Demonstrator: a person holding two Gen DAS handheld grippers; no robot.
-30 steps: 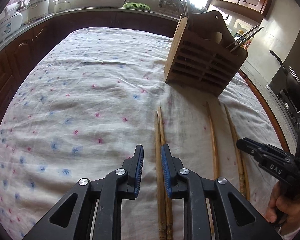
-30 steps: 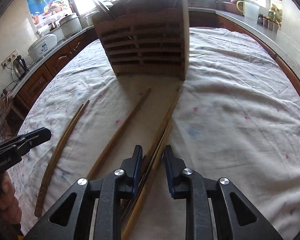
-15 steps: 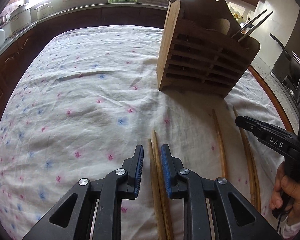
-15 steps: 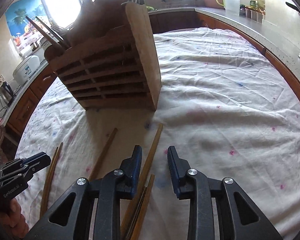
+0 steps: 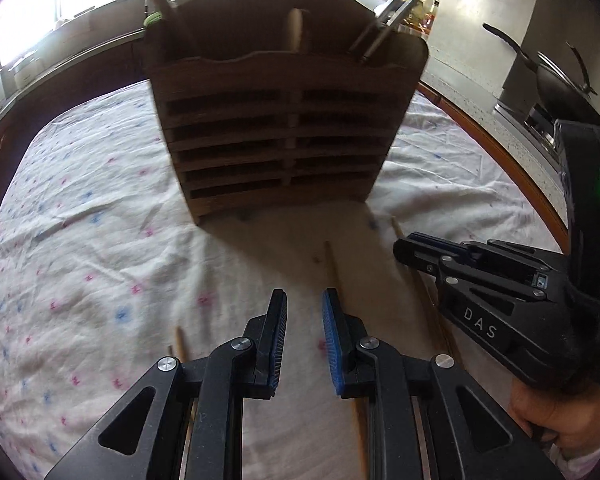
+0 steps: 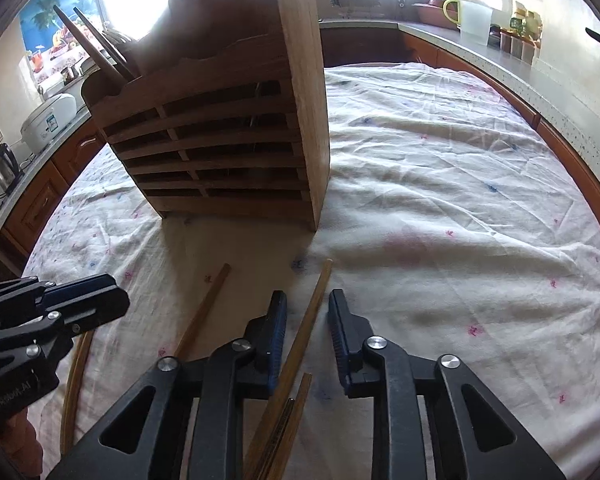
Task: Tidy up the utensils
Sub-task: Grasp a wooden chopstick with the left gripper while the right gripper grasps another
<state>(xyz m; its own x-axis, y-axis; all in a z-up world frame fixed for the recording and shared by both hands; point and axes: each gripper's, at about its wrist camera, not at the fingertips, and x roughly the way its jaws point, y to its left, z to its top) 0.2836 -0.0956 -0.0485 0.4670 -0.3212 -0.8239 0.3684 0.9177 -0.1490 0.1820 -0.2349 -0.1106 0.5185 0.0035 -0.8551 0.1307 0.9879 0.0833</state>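
Both your grippers hover over chopsticks, near the wooden rack point(image 6: 220, 132).
Your right gripper point(image 6: 306, 320) is closing around one chopstick point(image 6: 300, 344), pads apart; your left gripper point(image 5: 304, 320) stands narrow, empty.

My desk point(image 6: 440, 184) is covered edge to edge with a wrinkled white cloth point(image 5: 100, 248) dotted with small pink and blue marks. A slatted wooden utensil rack point(image 6: 228, 140) stands upright on the cloth toward the far side. In front of it, wooden chopsticks lie flat on the cloth, pointing roughly toward the rack: one point(image 6: 304, 328) runs up between my right tool's jaws, another point(image 6: 204, 312) lies just to its left, and a curved pair point(image 6: 74, 380) sits further left near the cloth's edge. A brown wooden rim point(image 6: 580, 168) shows past the cloth on the right.
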